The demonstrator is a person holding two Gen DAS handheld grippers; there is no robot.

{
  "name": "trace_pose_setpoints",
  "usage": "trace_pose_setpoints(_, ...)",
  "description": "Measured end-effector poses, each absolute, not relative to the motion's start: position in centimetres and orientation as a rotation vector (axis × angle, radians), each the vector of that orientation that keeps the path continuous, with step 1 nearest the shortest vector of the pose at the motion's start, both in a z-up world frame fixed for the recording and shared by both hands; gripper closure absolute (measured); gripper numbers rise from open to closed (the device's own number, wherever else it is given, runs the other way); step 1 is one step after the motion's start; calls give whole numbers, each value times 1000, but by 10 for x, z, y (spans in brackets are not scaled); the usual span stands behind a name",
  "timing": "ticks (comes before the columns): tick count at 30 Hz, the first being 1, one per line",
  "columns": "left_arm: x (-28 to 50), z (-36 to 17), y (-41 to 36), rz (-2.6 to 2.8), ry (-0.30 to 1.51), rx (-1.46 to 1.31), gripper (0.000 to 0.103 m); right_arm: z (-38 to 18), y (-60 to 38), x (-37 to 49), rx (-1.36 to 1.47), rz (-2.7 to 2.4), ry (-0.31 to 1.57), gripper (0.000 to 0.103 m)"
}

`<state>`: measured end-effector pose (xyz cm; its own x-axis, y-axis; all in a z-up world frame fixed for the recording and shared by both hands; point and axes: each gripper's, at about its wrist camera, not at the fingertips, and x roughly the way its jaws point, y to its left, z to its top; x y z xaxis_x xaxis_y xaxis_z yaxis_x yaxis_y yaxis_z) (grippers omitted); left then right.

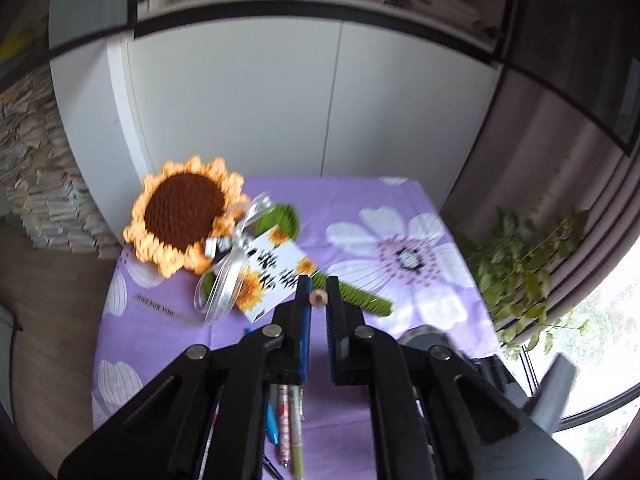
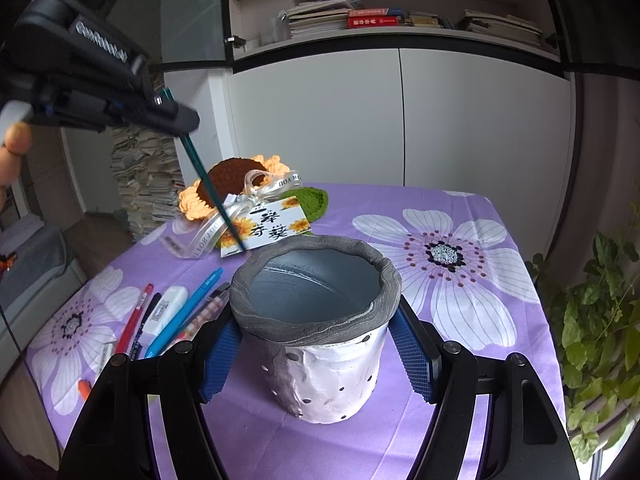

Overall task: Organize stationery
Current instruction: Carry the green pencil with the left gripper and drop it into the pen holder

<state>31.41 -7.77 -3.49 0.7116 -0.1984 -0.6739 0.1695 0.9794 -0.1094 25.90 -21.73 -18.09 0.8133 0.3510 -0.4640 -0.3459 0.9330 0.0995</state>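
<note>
Fingers of the left gripper [image 2: 176, 116] are clamped on a teal pencil [image 2: 212, 192] near its blunt top; tip hangs down-right, in the air above the holder's far-left rim. Pencil's light, stiff, thin, so it could pivot in the pads; grip nearer mid-shaft is prob steadier. Left hand is raised, tool pitched down. Loose pens [image 2: 172, 316] lie on the surface w/ purple cloth, left of the holder [image 2: 320, 344]. Right gripper [image 2: 320, 360] fingers hug the holder's sides, apparently touching, angled down; holder looks rigid, bumpy, fairly grippy.
</note>
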Motion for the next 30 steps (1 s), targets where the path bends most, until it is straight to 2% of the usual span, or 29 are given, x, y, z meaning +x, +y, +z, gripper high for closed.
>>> trace_pose_setpoints(5,289,-6,-92,-270,679,-7,98,-181,-217,259,9,372,497,31)
trace_pose_setpoints(13,265,8,-123,-367,638,49,98,-181,-217,260,9,373,497,31)
trace_pose_setpoints(30,301,-68,-144,-375,827,72,98,-182,-217,260,10,374,497,31)
